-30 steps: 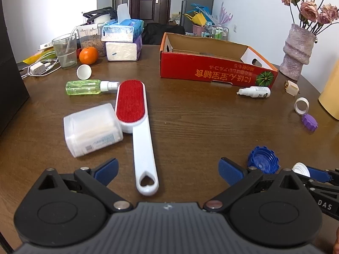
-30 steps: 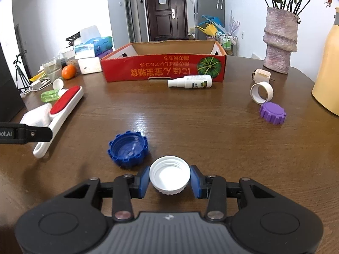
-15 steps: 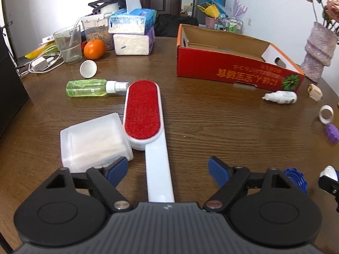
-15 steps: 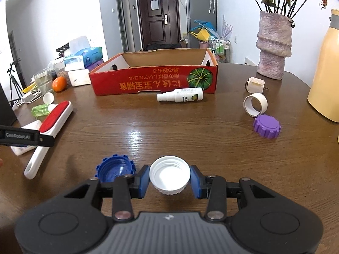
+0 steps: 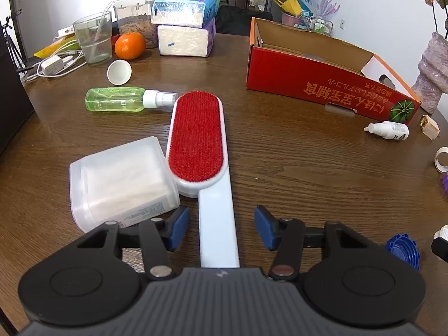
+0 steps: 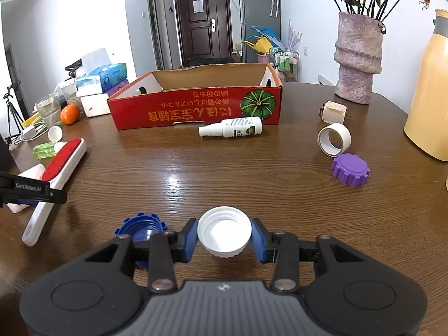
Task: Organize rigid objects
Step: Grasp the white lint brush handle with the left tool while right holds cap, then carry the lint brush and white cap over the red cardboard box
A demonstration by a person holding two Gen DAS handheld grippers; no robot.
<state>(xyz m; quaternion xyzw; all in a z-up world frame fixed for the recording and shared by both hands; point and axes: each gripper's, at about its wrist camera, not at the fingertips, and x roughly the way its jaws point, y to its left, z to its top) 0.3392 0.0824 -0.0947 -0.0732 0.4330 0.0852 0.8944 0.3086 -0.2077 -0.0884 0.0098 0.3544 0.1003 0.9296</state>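
Left wrist view: dark wood-grain worktop [image 5: 294, 168], pretty cluttered. The left gripper [image 5: 221, 231] is closing around the white handle of the red lint brush [image 5: 197, 142], pads not touching it yet; a frosted plastic box [image 5: 120, 179] sits just beside.

Right wrist view: the right gripper [image 6: 224, 238] is clamped on a white cap [image 6: 224, 231], blue cap [image 6: 140, 228] next to it. Red cardboard box [image 6: 196, 106] further back, dark door [image 6: 201, 25] behind.

Glossy wooden table [image 6: 224, 168], plastic white cap [image 6: 224, 231], cardboard box [image 6: 196, 109]
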